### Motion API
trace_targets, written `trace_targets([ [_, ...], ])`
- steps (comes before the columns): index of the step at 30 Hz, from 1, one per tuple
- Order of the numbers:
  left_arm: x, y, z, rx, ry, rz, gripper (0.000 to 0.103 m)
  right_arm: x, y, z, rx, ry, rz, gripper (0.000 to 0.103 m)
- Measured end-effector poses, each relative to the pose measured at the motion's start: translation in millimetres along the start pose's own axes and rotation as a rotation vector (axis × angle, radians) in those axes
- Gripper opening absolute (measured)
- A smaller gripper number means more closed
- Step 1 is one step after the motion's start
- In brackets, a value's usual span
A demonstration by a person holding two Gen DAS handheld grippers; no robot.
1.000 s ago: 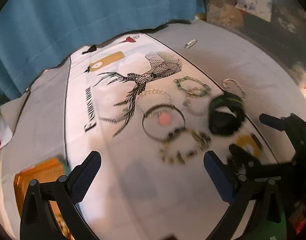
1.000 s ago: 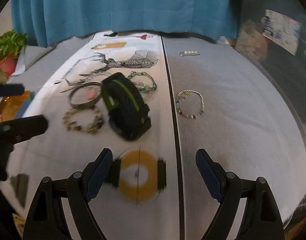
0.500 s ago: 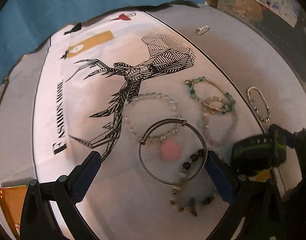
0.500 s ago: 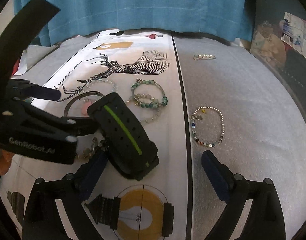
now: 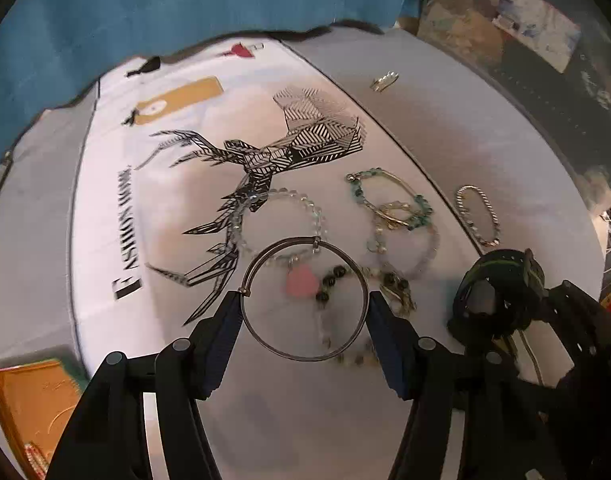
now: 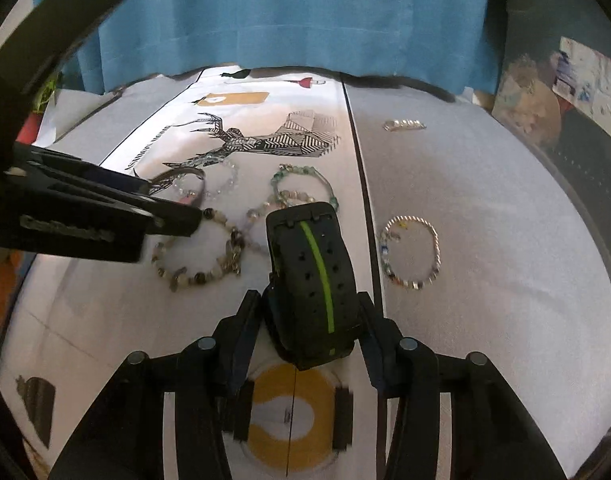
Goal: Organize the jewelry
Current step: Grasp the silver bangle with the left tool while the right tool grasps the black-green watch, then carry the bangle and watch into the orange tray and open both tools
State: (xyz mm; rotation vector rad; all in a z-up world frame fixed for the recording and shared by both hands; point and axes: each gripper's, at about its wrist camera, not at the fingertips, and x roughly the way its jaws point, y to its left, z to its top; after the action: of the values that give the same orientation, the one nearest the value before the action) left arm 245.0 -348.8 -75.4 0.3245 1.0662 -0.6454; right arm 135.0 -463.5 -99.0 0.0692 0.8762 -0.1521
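Jewelry: we have a thin grey metal bangle with a pink charm (image 5: 303, 300) lying on the white printed cloth (image 5: 105, 208), between the tips of the left hand-held gripper (image 5: 304, 308), and a black perforated rubber watch strap with a green stripe (image 6: 311, 280) between the tips of the right hand-held gripper (image 6: 310, 320).
Left grip: its jaws have just been closing and now touch the bangle's rim on both sides; we judge it held across its width.
Right grip: its jaws have just been closing too, and they clamp the strap near its lower end.
Doing it well: we should squeeze the bangle gently, since a thin ring may flex or spring out sideways, and lift it straight up so that it clears the dark-and-pale beaded bracelet (image 6: 197, 252) under and beside it.
Risk: the clear bead bracelet (image 5: 281, 216) overlaps the bangle's far edge and could come along.
Other pieces: a green bead bracelet (image 5: 389, 200) lies farther right, and a silver chain bracelet (image 6: 411, 252) on the grey cloth beyond the black seam.
Surface: a bench covered with soft cloth bearing a black stag print (image 5: 273, 160).
Room: a blue curtain (image 6: 285, 12) hangs at the far side.
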Motion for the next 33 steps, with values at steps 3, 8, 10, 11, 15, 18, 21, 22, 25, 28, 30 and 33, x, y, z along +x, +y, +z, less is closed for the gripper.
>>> trace_targets([
  [3,-22,-2,-8,-0.003,-0.029,-0.009,0.059,-15,-4,-4,0.030,-0.009,0.002,0.048],
  [8,-63,-5,-26,0.002,-0.083,-0.015,0.059,-46,-4,-8,0.051,-0.035,-0.002,0.048],
  [10,-83,-5,-38,0.002,-0.110,-0.018,0.059,-65,-1,-10,0.064,-0.057,0.005,0.048],
  [11,-92,-6,-44,-0.001,-0.120,-0.020,0.059,-72,0,-12,0.067,-0.064,0.007,0.048],
  [15,-133,-6,-77,-0.014,-0.166,-0.018,0.059,-111,16,-25,0.064,-0.098,0.014,0.048],
  [18,-162,-4,-106,-0.021,-0.191,-0.013,0.059,-142,31,-41,0.059,-0.120,0.018,0.048],
  [21,-189,-2,-138,-0.016,-0.216,0.005,0.059,-169,48,-59,0.047,-0.126,0.035,0.048],
  [22,-197,-2,-147,-0.017,-0.223,0.011,0.059,-176,54,-64,0.042,-0.126,0.037,0.048],
  [25,-220,3,-179,-0.027,-0.244,0.021,0.059,-201,74,-83,0.023,-0.129,0.046,0.048],
  [28,-241,7,-209,-0.049,-0.263,0.028,0.059,-224,96,-102,-0.001,-0.124,0.065,0.048],
  [30,-255,10,-230,-0.064,-0.277,0.033,0.059,-238,112,-115,-0.024,-0.119,0.082,0.048],
  [33,-271,13,-261,-0.081,-0.297,0.049,0.059,-253,136,-131,-0.057,-0.112,0.106,0.048],
])
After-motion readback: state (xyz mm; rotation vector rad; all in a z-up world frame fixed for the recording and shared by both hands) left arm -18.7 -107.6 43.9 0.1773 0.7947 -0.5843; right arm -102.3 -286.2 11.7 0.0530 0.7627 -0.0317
